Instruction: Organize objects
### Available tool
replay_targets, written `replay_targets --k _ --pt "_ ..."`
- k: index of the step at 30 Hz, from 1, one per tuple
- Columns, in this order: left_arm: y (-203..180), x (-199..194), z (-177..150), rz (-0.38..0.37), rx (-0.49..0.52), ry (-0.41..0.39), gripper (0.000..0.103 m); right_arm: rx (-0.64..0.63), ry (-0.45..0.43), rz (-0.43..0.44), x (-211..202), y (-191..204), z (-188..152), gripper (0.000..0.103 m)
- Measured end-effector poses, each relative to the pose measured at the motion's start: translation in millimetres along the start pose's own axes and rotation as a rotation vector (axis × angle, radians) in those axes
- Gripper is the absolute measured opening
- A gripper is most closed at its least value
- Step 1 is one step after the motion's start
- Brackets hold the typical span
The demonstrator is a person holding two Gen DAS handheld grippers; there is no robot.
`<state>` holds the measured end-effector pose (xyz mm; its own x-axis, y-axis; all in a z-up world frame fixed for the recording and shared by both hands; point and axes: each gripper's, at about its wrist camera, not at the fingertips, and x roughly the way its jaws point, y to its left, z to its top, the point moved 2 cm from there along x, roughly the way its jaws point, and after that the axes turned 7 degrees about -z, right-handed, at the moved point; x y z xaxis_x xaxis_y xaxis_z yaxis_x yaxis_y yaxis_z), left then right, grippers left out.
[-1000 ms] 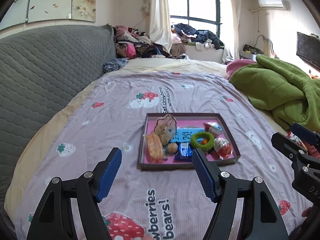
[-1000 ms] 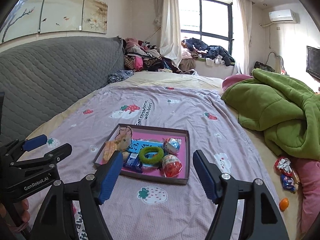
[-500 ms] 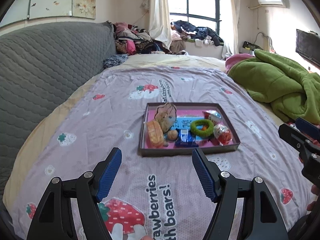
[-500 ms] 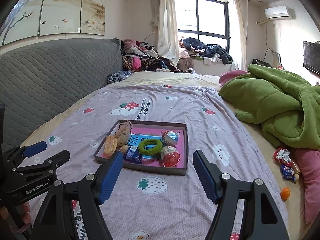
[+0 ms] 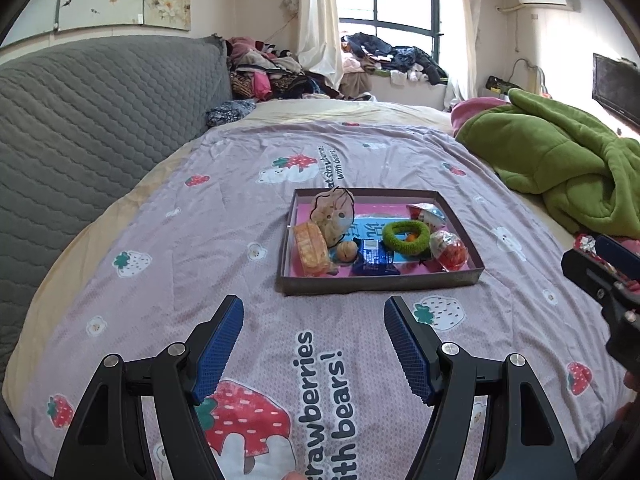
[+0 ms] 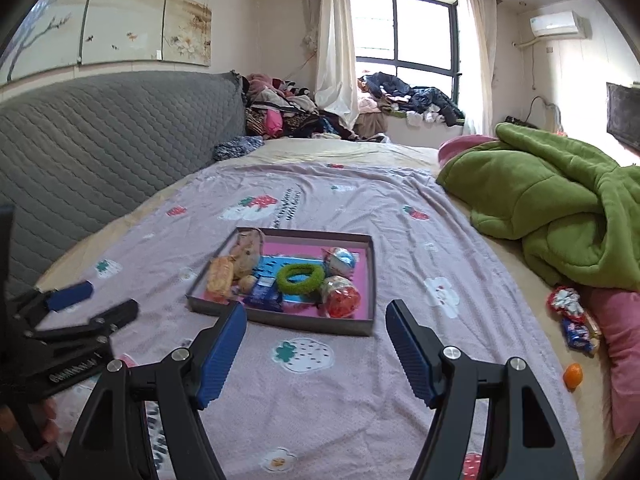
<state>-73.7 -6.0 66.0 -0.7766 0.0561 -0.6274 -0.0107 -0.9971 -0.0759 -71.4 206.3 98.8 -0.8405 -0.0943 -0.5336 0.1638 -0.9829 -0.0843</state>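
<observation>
a shallow box (image 5: 380, 280) of small snacks and toys sits at the centre of the frame on a bed sheet (image 5: 240, 220). the left gripper (image 5: 314, 346) and right gripper (image 6: 316, 350) hang below it, fingers apart, empty. the items look light and crinkly; pinch each across its middle.
</observation>
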Motion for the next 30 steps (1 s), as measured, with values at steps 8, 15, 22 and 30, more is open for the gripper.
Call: replay_targets --k 8,15,22,30 --pt "3 10 -13 0.002 -0.007 0.01 0.074 -0.004 0.04 -0.009 13 0 -22 0.072" --pt "8 27 -29 -0.009 -0.008 0.028 0.074 -0.009 0.048 -0.002 26 5 -39 0.072" --pt "13 38 -39 0.006 -0.011 0.044 0.074 -0.009 0.048 0.015 38 16 -58 0.072" --pt "15 48 -49 0.011 -0.013 0.064 0.074 -0.008 0.044 0.007 44 19 -63 0.072"
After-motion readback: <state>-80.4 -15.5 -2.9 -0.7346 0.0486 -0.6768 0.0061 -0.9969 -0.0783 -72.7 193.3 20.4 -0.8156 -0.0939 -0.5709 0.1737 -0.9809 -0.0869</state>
